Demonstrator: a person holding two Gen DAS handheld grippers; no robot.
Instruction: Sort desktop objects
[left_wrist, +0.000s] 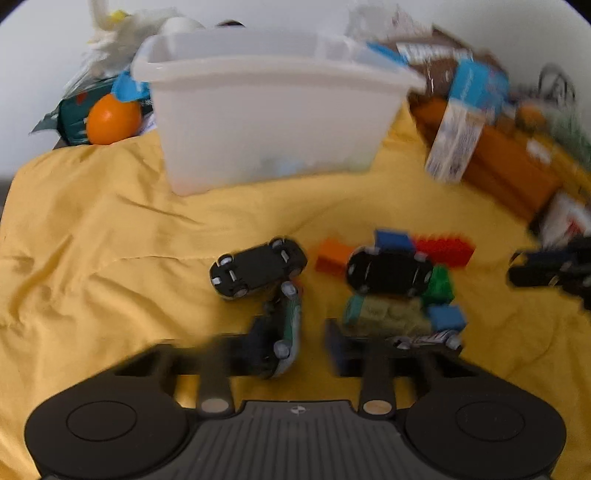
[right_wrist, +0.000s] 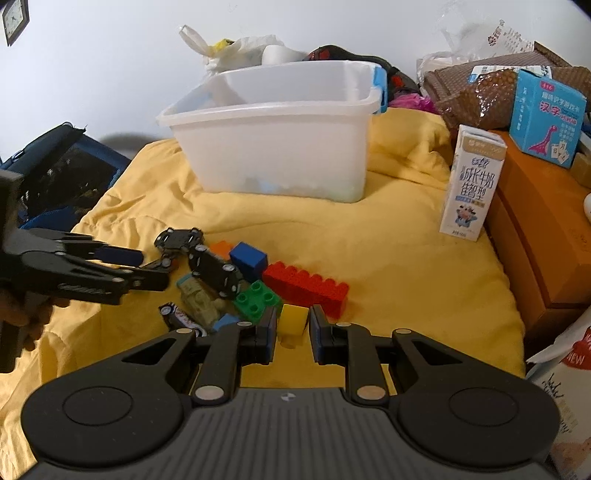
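Gripping a yellow block (right_wrist: 293, 319), my right fingers (right_wrist: 267, 332) are clenched on its 2 sides, at the near edge of the toy pile. Just beyond it lie a long red brick (right_wrist: 306, 286) and a green brick (right_wrist: 256, 301), touching each other. A blue block (right_wrist: 248, 260) and an orange block (right_wrist: 221, 246) sit behind them.

My left fingers (left_wrist: 258, 343) sit at the pile's other side, around a green-and-white toy car (left_wrist: 290, 325) tipped on its side. The car lies against 1 finger and some cloth shows beside the other. That view is blurred, so I cannot tell whether they are grasping it. 2 black cars (left_wrist: 258, 267) rest upside down close by, 1 of them on top of the bricks.

Everything lies on a rumpled yellow cloth (right_wrist: 388, 258) full of creases and folds. A translucent white bin (right_wrist: 273, 162) with a blue latch stands on it, well behind the toys. To the right a milk carton (right_wrist: 472, 184) stands upright just beside an orange box (right_wrist: 546, 229), which carries a blue card box (right_wrist: 546, 114). An orange (left_wrist: 112, 118) sits left of the bin, at the cloth's far edge. Bags and packets crowd the back, against a plain white wall (right_wrist: 110, 74) with a small clock (right_wrist: 14, 18) hung high in the corner.
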